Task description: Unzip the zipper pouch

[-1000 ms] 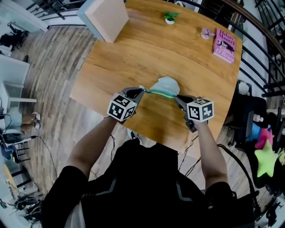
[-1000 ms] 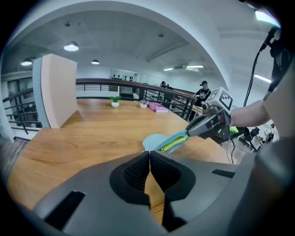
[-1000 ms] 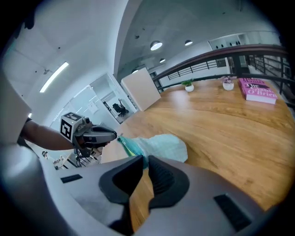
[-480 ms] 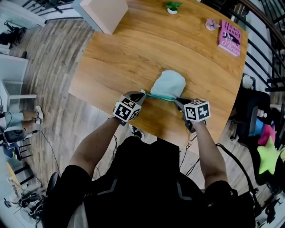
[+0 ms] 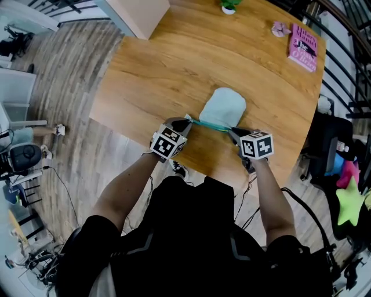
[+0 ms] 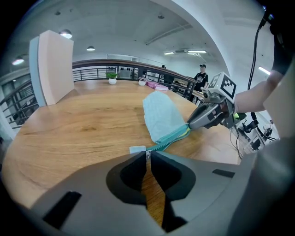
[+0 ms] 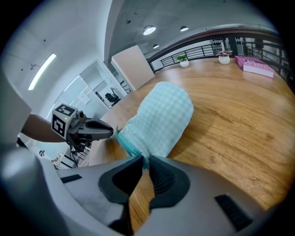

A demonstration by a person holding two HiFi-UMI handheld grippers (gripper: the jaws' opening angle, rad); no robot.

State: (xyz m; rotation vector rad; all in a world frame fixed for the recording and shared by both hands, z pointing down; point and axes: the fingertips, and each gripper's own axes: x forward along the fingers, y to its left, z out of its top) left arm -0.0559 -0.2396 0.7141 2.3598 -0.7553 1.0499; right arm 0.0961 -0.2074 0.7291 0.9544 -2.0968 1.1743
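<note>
The mint checked zipper pouch (image 5: 224, 107) lies on the wooden table (image 5: 156, 69), its teal zipper edge (image 5: 208, 125) stretched taut toward me between both grippers. My left gripper (image 5: 186, 121) is shut on the zipper pull (image 6: 146, 154) at the pouch's left end, next to a small pale tag (image 6: 137, 149). My right gripper (image 5: 232, 130) pinches the pouch's right corner (image 7: 140, 152); its jaws are opening slightly with the fabric still between them. The left gripper view shows the right gripper (image 6: 190, 126) at the zipper's far end.
A pink book (image 5: 303, 46), a small pink object (image 5: 280, 28) and a little potted plant (image 5: 230, 6) sit at the table's far right. A pale box (image 5: 142, 14) stands at the far left corner. The table's near edge runs just below the grippers.
The head view has shifted a little. Both grippers keep hold of the same pouch ends, and the zipper stays taut between them.
</note>
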